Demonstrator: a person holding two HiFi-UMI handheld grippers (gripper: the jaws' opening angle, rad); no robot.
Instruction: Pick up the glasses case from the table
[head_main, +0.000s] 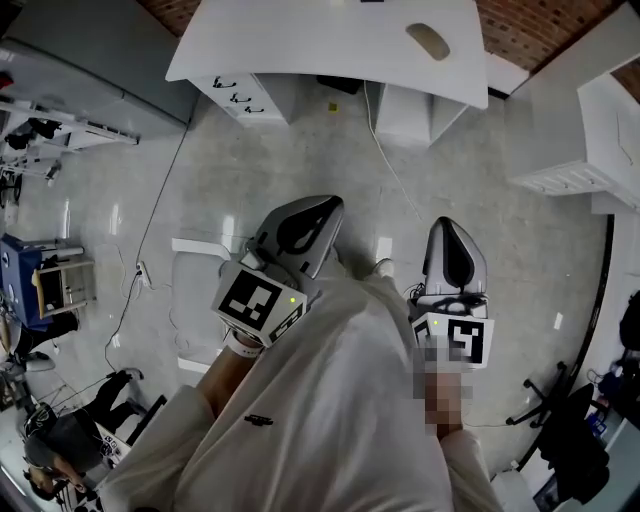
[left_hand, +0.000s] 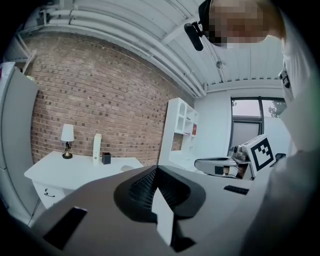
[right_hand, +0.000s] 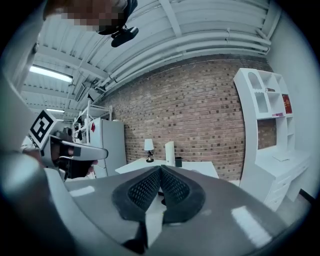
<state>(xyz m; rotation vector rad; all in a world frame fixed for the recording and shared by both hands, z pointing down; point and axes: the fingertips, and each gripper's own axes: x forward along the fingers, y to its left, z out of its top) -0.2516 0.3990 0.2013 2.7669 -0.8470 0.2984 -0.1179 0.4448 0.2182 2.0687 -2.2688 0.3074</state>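
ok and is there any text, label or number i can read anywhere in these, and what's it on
No readable text in any view.
Marker cubes: black-and-white square patterns only, no words.
Red item on the white shelf unit: print too small to read.
Dark tag on the white garment: too small to read.

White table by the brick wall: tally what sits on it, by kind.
Small table lamp with white shade: 1
Tall white upright slab: 1
Small dark box: 1
Flat beige oval glasses case: 1
Total: 4
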